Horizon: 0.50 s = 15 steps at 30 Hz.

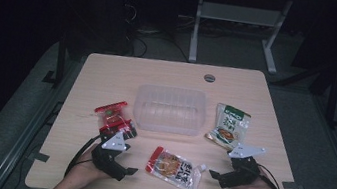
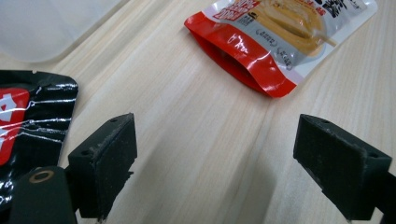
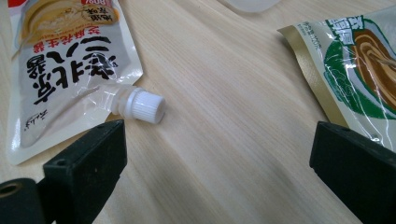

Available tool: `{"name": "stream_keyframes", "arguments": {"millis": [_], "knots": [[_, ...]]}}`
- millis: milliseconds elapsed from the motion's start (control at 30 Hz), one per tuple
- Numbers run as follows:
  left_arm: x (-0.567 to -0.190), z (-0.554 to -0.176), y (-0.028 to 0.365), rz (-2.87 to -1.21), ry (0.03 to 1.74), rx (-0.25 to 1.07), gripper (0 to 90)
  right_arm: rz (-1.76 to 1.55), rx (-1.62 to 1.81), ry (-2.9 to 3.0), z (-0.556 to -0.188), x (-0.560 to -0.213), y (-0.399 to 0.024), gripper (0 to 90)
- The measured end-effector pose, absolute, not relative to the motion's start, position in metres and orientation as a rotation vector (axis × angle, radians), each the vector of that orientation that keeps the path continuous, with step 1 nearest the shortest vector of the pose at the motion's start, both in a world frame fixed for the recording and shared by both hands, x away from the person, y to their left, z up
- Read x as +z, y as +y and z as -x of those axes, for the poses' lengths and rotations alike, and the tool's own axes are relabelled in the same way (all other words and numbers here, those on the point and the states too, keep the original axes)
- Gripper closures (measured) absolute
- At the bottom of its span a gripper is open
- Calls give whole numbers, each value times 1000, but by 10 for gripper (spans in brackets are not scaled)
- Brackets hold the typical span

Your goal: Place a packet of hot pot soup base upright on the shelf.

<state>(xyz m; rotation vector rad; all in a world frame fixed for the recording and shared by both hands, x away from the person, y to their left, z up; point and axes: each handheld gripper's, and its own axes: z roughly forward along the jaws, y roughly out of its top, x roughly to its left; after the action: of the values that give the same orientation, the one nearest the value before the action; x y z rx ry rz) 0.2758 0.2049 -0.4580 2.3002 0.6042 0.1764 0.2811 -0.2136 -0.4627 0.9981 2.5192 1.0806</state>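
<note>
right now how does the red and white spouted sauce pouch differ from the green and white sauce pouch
The red and white spouted sauce pouch lies near the table's front edge between the grippers; the green and white sauce pouch lies farther back, right of the clear plastic tub. The first has a white screw cap; the second shows a gold edge and no spout. Both lie flat, untouched.

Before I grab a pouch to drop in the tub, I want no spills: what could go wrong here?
The white pouch has a capped spout close to the open right gripper; a pinch there might loosen the cap. The red-and-black pouch lies right against the open left gripper, so closing may only catch a slick corner. The clear tub looks light and could slide if bumped.
</note>
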Motion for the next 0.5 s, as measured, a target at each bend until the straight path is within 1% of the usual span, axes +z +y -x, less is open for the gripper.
{"name": "stream_keyframes", "arguments": {"millis": [67,267,400,467,500], "knots": [[-456,-276,206,-2290,618,174,144,-995,1090,2508,-281,-461,-214,37],[-446,-280,216,-2306,643,190,262,-989,1098,2493,-279,-458,-217,38],[-439,-284,227,-2284,680,192,391,-999,1111,2485,-279,-456,-215,39],[-435,-286,232,-2278,689,202,481,-988,1106,2491,-280,-456,-214,40],[-433,-288,234,-2279,696,214,511,-984,1108,2491,-280,-457,-213,40]]}}
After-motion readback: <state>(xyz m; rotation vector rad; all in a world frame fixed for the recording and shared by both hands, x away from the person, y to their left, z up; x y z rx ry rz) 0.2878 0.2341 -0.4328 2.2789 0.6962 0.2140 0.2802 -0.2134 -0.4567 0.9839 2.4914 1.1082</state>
